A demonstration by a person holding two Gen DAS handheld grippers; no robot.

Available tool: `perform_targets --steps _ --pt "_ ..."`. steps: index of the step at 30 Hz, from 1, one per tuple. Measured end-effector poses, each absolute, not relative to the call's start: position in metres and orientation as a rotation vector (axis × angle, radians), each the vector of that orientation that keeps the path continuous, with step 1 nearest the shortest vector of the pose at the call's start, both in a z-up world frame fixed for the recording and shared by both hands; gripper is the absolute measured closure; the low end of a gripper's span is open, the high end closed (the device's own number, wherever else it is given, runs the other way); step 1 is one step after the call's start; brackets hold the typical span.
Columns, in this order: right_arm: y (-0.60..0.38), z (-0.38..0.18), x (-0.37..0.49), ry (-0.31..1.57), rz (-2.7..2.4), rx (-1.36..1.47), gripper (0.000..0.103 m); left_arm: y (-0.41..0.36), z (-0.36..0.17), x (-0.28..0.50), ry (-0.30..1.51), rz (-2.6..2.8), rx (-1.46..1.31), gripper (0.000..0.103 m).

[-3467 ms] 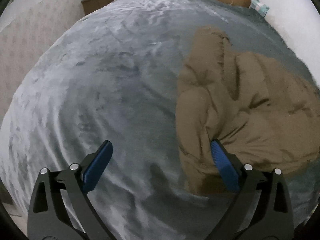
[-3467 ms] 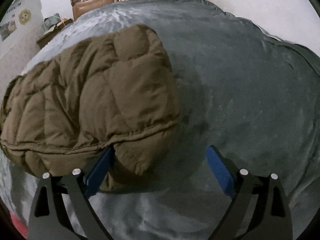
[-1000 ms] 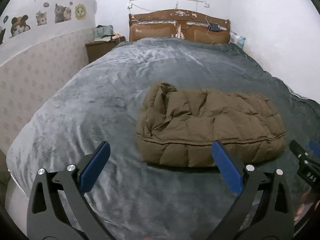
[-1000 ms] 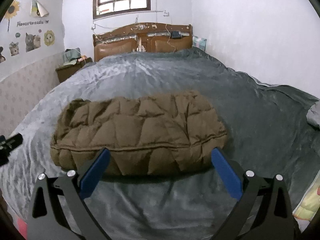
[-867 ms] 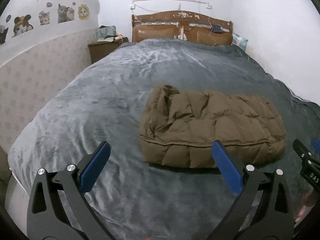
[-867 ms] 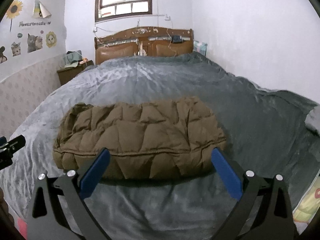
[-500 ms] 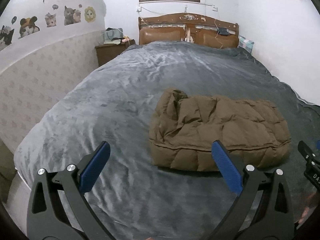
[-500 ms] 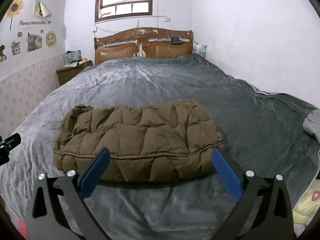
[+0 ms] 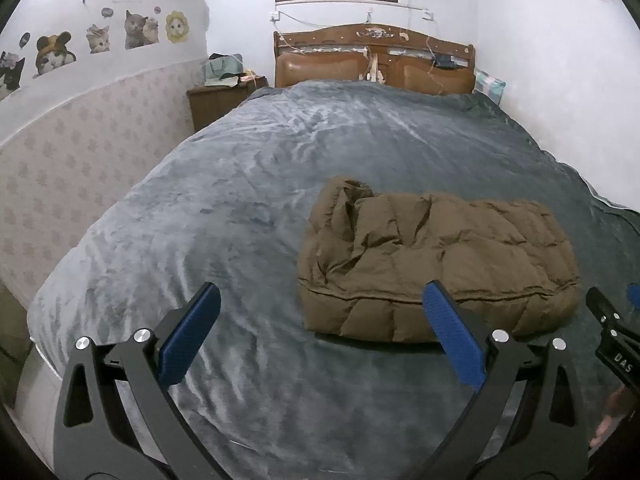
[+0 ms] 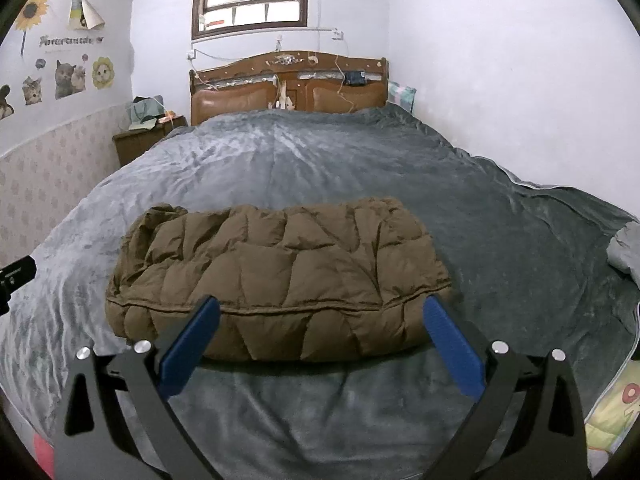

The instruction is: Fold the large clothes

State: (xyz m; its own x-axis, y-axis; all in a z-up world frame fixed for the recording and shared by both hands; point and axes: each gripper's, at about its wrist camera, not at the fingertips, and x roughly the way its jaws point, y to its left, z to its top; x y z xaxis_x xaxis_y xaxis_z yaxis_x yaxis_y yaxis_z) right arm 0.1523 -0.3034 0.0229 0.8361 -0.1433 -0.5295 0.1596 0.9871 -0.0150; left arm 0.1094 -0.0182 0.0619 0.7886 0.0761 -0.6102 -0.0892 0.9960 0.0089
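A brown quilted puffer jacket (image 9: 436,260) lies folded into a thick rectangle on the grey bed blanket (image 9: 248,184); it also shows in the right wrist view (image 10: 280,280). My left gripper (image 9: 320,334) is open and empty, held back above the bed's near edge, left of the jacket. My right gripper (image 10: 320,338) is open and empty, just in front of the jacket's near hem, not touching it. The right gripper's tip shows at the right edge of the left wrist view (image 9: 612,332).
A wooden headboard (image 9: 372,62) stands at the far end of the bed. A wooden nightstand (image 9: 218,98) with bags is at the far left by the wall. A grey cloth (image 10: 624,248) and a yellow patterned fabric (image 10: 616,408) lie at the right.
Both grippers have pulled back and up from the jacket, which they stood against 3.5 s ago. In the last second the views drifted only slightly; the jacket has not moved.
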Motion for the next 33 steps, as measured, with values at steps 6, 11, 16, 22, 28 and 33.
perform_targets --steps 6,11,16,22,28,33 --pt "-0.3074 0.0213 0.1524 0.566 -0.165 0.030 0.002 -0.0166 0.0605 0.1116 0.668 0.085 -0.025 0.003" --pt "-0.3101 0.0208 0.1522 0.567 -0.167 0.033 0.002 -0.0138 0.0616 0.1135 0.667 0.084 -0.022 0.003" --pt "-0.3119 0.0206 0.1523 0.568 -0.172 0.032 0.002 -0.0135 0.0616 0.1128 0.667 0.078 -0.022 0.003" --pt "-0.3124 0.0208 0.1529 0.568 -0.172 0.027 0.002 -0.0129 0.0613 0.1126 0.682 0.070 -0.036 0.003" --pt "-0.3109 0.0215 0.1526 0.565 -0.173 0.027 0.002 -0.0129 0.0614 0.1120 0.671 0.092 -0.021 0.003" --pt "-0.3116 0.0225 0.1525 0.565 -0.169 0.025 0.002 -0.0194 0.0629 0.1081 0.659 0.106 0.013 0.003"
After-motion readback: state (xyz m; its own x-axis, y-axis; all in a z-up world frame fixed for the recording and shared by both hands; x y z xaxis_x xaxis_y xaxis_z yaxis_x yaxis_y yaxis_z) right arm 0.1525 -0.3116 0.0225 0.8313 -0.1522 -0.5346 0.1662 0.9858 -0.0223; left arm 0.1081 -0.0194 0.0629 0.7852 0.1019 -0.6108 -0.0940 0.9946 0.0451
